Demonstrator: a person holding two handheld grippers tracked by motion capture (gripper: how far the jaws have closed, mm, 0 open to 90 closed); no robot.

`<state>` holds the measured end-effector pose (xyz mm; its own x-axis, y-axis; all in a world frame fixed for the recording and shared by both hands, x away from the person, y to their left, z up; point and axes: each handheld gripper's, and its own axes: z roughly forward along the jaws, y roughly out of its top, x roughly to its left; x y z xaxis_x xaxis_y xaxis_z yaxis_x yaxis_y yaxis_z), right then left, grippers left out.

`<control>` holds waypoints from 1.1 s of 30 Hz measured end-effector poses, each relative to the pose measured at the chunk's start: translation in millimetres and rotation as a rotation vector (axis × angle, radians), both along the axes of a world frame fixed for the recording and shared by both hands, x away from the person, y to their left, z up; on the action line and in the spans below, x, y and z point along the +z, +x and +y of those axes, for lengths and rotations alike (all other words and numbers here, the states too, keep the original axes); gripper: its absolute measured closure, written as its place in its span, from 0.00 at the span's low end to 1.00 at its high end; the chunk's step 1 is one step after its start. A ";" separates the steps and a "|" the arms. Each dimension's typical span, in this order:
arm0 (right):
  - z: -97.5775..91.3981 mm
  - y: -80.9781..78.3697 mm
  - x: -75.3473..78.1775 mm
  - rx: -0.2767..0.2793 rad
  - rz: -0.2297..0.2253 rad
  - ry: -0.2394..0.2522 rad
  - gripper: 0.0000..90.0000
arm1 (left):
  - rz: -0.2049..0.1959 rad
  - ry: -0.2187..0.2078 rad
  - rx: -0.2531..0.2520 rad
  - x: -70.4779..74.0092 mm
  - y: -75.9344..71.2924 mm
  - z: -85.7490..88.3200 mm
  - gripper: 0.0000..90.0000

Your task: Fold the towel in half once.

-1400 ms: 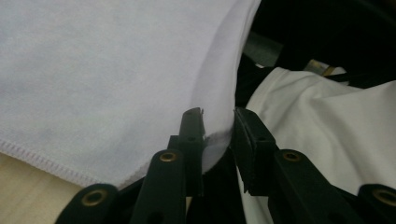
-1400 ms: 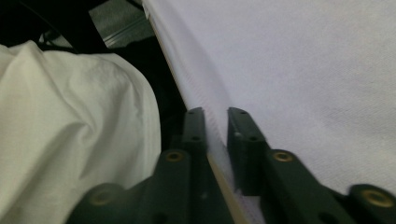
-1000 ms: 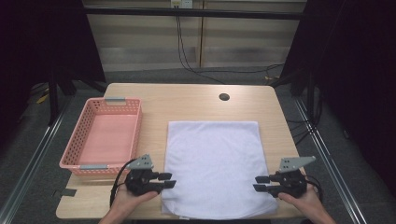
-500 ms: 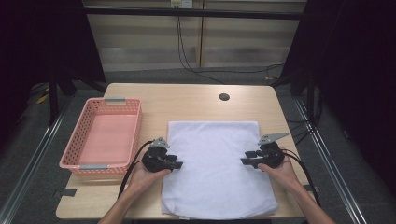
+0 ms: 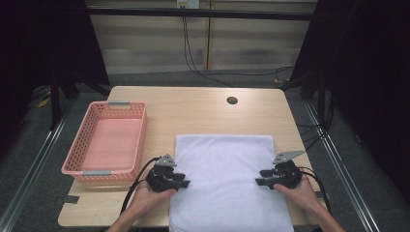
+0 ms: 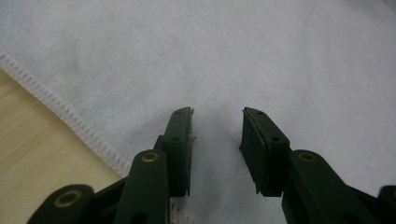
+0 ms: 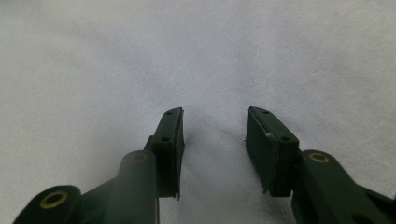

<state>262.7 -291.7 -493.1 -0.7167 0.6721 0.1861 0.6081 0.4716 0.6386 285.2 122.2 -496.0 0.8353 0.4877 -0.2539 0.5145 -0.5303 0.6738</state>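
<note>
1 white towel [image 5: 225, 179] lies flat at lower centre, 1 pink basket [image 5: 109, 140] left of it, and 2 grippers, left gripper [image 5: 181, 180] and right gripper [image 5: 261, 178], rest on its side edges, jaws apart, left's just narrowing.

no legible text, label, brand, number or sign is showing in any view.
</note>
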 end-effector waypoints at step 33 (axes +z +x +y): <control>-44.0 89.1 16.6 -0.201 -0.095 0.029 0.53 | -0.038 -0.085 0.183 6.6 80.5 5.1 0.56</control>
<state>351.8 -335.7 -476.5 -0.5840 0.7985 0.1458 0.6244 0.3272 0.7093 365.7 127.3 -489.4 0.7442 0.6106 -0.2707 0.5706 -0.3705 0.7329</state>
